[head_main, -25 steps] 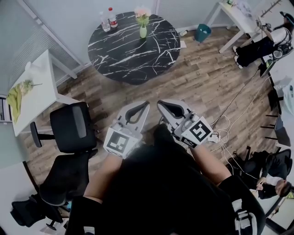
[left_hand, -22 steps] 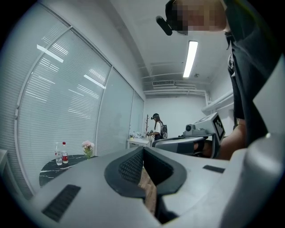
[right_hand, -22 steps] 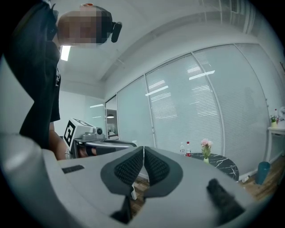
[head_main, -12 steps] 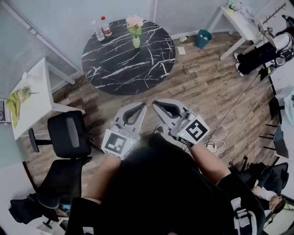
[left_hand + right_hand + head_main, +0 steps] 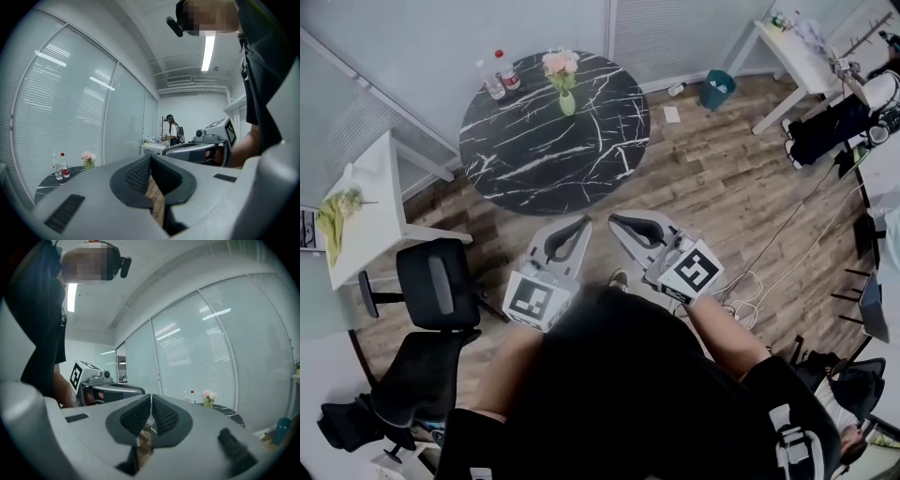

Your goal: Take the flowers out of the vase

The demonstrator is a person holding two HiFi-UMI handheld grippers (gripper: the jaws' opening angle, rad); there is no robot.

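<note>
Pink flowers (image 5: 560, 63) stand in a small green vase (image 5: 567, 102) near the far edge of a round black marble table (image 5: 581, 141). The flowers (image 5: 87, 157) appear small at the left of the left gripper view, and the flowers (image 5: 208, 395) show right of centre in the right gripper view. My left gripper (image 5: 586, 221) and right gripper (image 5: 613, 220) hang side by side over the wooden floor, well short of the table. Both are shut with their jaw tips touching and nothing between them.
Two water bottles (image 5: 496, 73) stand on the table left of the vase. A white desk (image 5: 366, 202) and black office chairs (image 5: 439, 284) are at the left. A teal bin (image 5: 716, 90), another white table (image 5: 789, 47), people and floor cables (image 5: 764, 267) lie to the right.
The table with the vase has shifted lower and to the left in the head view as I walk toward it. Both grippers stay shut and side by side.
</note>
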